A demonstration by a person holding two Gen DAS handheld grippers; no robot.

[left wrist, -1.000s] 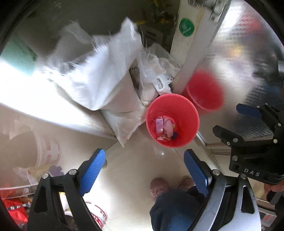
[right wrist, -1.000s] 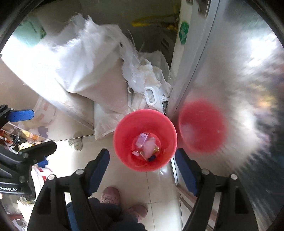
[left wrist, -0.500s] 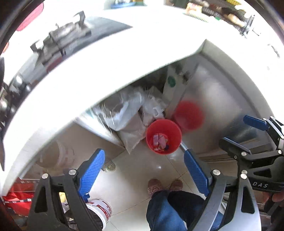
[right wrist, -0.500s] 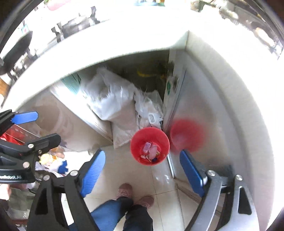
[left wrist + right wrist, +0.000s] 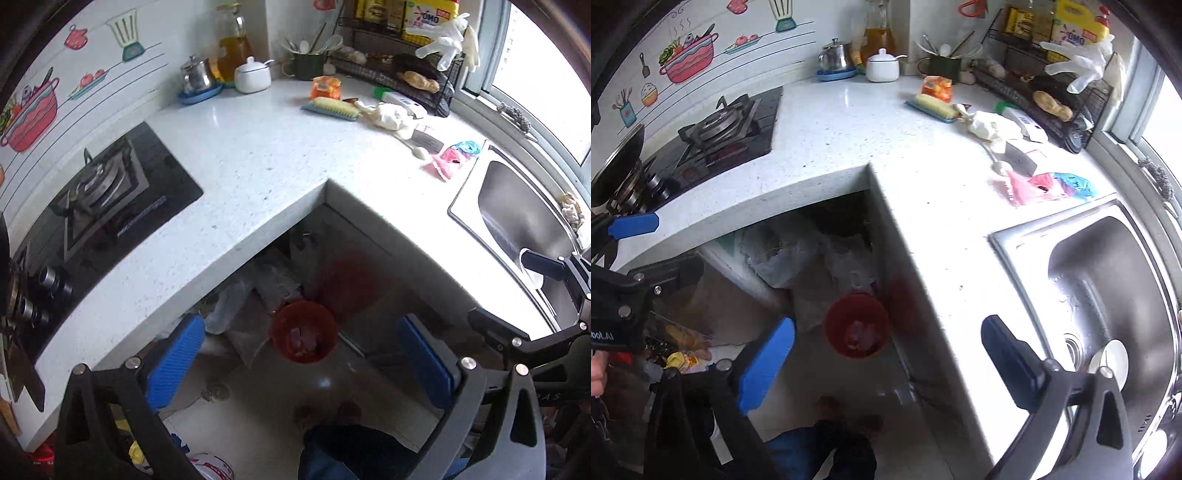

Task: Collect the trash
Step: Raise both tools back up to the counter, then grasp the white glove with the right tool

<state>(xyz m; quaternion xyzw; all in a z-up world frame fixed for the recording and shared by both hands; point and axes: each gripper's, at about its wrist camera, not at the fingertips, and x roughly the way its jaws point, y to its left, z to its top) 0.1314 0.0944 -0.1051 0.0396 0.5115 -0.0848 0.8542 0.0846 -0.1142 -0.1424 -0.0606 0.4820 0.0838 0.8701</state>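
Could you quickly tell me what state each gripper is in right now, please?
Left gripper: open, jaws have just been widening, nothing between them.
Right gripper: open, jaws have just been widening, nothing held.

Left black two-finger tool with blue pads (image 5: 301, 363): angled steeply down, jaws just opened wide, nothing between | Right black two-finger tool with blue pads (image 5: 886, 363): same pose, jaws just opened, empty

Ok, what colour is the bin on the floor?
Red; the bin shows best in the left wrist view.
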